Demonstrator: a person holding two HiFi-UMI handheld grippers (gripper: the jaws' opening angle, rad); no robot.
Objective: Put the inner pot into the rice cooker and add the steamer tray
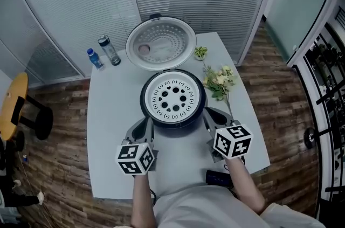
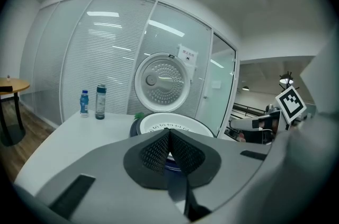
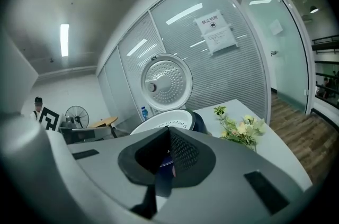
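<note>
Currently steamer tray [image 1: 172,97] seated atop rice cooker [image 1: 173,125], centre of white table [image 1: 113,114], lid [image 1: 160,42] raised behind; left gripper [image 1: 142,130] clenched, empty, beside cooker's left flank; right gripper [image 1: 213,118] clenched, empty, beside right flank

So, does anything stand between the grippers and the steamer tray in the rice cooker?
Nothing visible does. The steamer tray sits in the open rice cooker; the left gripper and right gripper, both shut, flank its near side.

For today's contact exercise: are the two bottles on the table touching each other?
Apart: the left gripper view shows a clear gap between the blue bottle and the taller dark bottle.
</note>
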